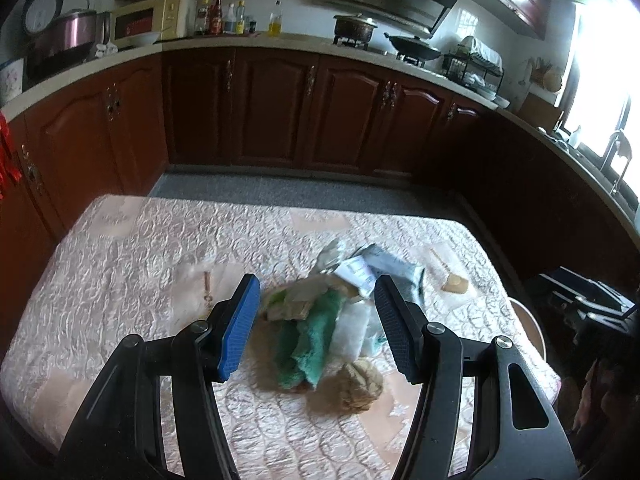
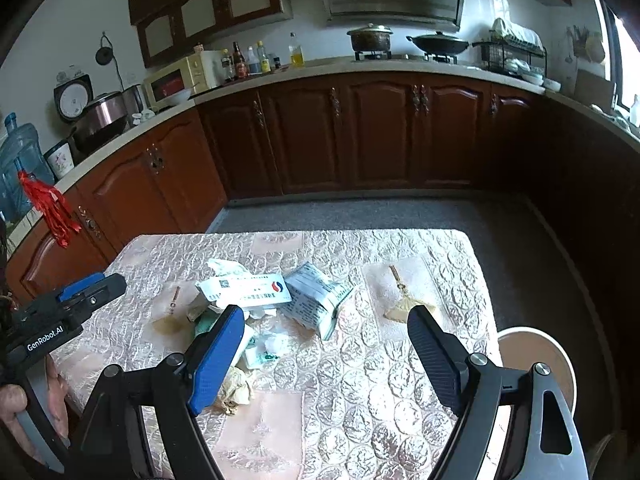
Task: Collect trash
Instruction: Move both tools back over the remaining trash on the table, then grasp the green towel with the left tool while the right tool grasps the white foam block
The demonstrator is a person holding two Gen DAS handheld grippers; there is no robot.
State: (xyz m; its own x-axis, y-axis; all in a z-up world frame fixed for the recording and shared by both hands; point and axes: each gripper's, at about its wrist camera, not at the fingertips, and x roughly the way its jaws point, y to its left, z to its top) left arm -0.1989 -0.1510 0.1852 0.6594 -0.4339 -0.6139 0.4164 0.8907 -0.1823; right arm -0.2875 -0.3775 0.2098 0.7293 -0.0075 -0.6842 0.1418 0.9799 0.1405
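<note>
A loose heap of trash point(image 2: 256, 308) lies mid-table on the embossed pink tablecloth point(image 2: 400, 380): white printed packets, a crumpled green wrapper point(image 1: 308, 344) and a tan paper wad point(image 1: 360, 384). The topmost white packet point(image 2: 244, 290) lies flat, its long axis running left-right in the right wrist view. The left gripper point(image 1: 316, 328) and the right gripper point(image 2: 328, 344) both hover spread, gripping nothing.

A desk point(image 2: 400, 380) under a pale pink embossed cloth carries a heap of trash point(image 2: 256, 304): white wrappers, a printed packet point(image 2: 316, 300), green scraps, and a crumpled brown paper ball point(image 2: 238, 390) beside it. Two tasselled pendants lie flat on either side.
</note>
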